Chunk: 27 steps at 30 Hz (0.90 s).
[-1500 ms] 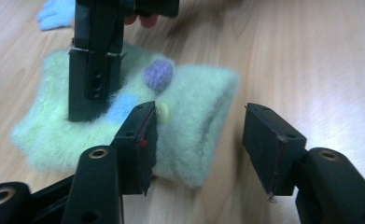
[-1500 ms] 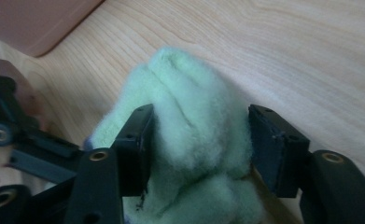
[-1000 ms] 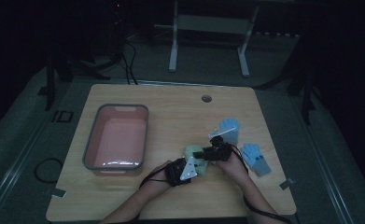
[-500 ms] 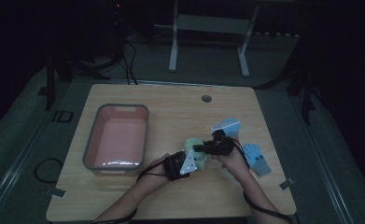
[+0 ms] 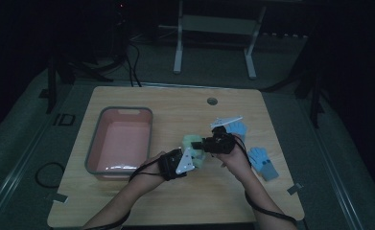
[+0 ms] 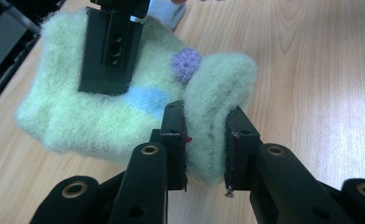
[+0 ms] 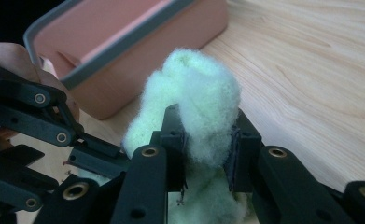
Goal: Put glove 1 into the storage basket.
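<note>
A fluffy pale green glove (image 5: 193,143) hangs between both grippers above the middle of the table. My left gripper (image 5: 187,162) is shut on one edge of the green glove (image 6: 208,126), which carries a blue patch and a small purple pompom (image 6: 186,64). My right gripper (image 5: 205,143) is shut on the other end of the green glove (image 7: 203,116); its black jaw (image 6: 112,46) presses the fabric in the left gripper view. The left gripper's linkage (image 7: 40,121) appears at the left of the right gripper view.
A pink tub with a grey rim (image 5: 99,143) stands at the table's left, close to my left hand. Two blue gloves lie on the right: one (image 5: 264,162) beside my right wrist, another (image 5: 238,127) behind the right gripper. A round grommet hole (image 5: 212,101) sits near the far edge.
Both grippers have risen from the table with the green glove held between them. They have also shifted slightly leftward and toward the far side.
</note>
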Each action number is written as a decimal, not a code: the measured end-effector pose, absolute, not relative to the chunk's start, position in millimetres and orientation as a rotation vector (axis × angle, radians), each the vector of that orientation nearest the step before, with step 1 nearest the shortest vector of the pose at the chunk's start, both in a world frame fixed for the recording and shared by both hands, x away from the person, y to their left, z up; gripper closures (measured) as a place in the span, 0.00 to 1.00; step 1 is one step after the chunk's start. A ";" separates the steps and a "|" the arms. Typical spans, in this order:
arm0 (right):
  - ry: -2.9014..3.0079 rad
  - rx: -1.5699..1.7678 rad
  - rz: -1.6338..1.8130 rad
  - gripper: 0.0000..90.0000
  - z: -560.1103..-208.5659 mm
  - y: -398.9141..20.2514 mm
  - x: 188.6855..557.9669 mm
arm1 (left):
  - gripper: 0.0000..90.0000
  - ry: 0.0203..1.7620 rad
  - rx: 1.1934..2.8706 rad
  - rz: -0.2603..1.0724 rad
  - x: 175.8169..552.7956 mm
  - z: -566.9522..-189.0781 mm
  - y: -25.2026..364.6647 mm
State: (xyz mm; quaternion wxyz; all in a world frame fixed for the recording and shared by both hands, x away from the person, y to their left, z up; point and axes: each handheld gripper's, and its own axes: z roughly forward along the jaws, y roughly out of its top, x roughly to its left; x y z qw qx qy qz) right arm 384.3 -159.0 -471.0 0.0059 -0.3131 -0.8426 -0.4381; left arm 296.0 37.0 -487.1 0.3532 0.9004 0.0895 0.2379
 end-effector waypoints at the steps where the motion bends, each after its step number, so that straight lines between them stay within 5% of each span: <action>1: -2.634 -0.972 -1.375 0.81 -468.5 -156.5 384.1 | 0.82 0.231 2.329 0.617 295.8 -485.5 38.5; 27: -2.664 -0.823 -1.418 0.81 -425.9 -75.3 393.7 | 0.82 0.310 2.350 0.726 291.0 -445.1 108.0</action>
